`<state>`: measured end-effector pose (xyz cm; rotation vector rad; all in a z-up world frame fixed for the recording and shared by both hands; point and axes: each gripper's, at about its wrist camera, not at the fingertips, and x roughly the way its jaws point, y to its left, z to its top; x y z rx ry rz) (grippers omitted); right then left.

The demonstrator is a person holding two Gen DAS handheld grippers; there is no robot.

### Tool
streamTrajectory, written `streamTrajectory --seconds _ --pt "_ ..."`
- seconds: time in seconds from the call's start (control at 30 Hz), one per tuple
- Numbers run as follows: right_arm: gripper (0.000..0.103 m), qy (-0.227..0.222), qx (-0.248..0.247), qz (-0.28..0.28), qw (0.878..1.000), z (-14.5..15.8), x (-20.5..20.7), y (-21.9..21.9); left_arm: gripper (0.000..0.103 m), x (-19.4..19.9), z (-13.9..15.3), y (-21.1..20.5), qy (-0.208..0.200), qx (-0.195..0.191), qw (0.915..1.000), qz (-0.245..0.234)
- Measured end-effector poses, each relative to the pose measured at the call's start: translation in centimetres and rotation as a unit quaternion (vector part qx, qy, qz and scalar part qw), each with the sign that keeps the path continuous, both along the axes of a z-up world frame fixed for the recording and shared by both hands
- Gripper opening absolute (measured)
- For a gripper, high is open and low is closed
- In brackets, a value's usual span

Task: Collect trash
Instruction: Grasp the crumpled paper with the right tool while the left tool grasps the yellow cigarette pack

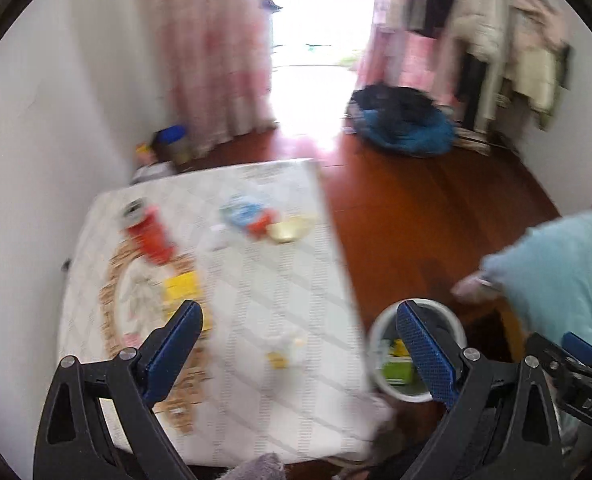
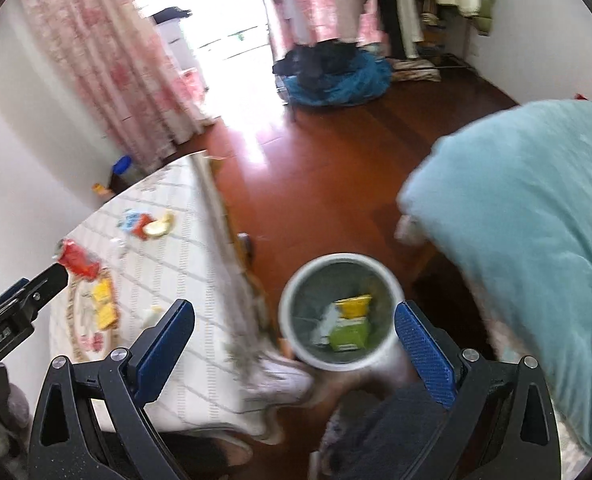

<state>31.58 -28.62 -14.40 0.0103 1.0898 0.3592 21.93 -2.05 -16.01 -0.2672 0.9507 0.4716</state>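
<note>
Left gripper point(image 1: 300, 352) fingers spread wide, empty, over the bench point(image 1: 255, 280) near edge. Right gripper point(image 2: 296, 344) fingers also wide apart, empty, above the bin point(image 2: 296, 292). Bin on the floor just right of the bench, holding a green box point(image 2: 348, 336) and yellow wrapper point(image 2: 354, 305). On the bench: red can point(image 1: 149, 232), yellow packet point(image 1: 181, 288), blue wrapper point(image 1: 241, 212), all blurred.

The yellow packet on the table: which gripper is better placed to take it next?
Left. The left gripper is open above the table, near the yellow packet; the right gripper hangs open over the bin.
</note>
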Motion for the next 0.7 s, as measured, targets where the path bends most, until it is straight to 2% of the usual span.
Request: streamTrajectory --seconds 0.13,0.27,0.4,0.5,0.57,0.63,0.7 --pt "0.101 0.034 0.014 0.036 0.999 -2.4 -0.3 6.4 0.099 -3.2 -4.0 6.8 0.046 0.013 0.995 0.087" --pt "0.101 0.085 0.02 0.072 0.994 -7.3 -0.8 13.9 0.099 -6.8 -9.9 13.3 0.112 0.009 0.9789 0.171" --pt "0.101 0.14 0.011 0.089 0.986 -13.1 -1.4 20.4 0.099 -9.1 -14.2 17.1 0.148 -0.022 0.9655 0.213" --pt "0.101 0.144 -0.032 0.106 0.983 -16.5 -1.6 23.7 0.099 -9.7 -16.1 18.5 0.161 -0.034 0.9614 0.221" --pt "0.094 0.145 -0.053 0.114 0.981 -18.3 -1.7 24.9 0.099 -9.6 -17.1 19.0 0.166 -0.038 0.9614 0.216" --pt "0.075 0.148 -0.064 0.125 0.979 -19.8 -1.8 25.8 0.099 -8.7 -17.8 19.2 0.169 -0.041 0.9628 0.207" --pt "0.065 0.152 -0.071 0.139 0.976 -21.1 -2.1 26.4 0.099 -7.2 -18.2 19.1 0.168 -0.046 0.9656 0.193"
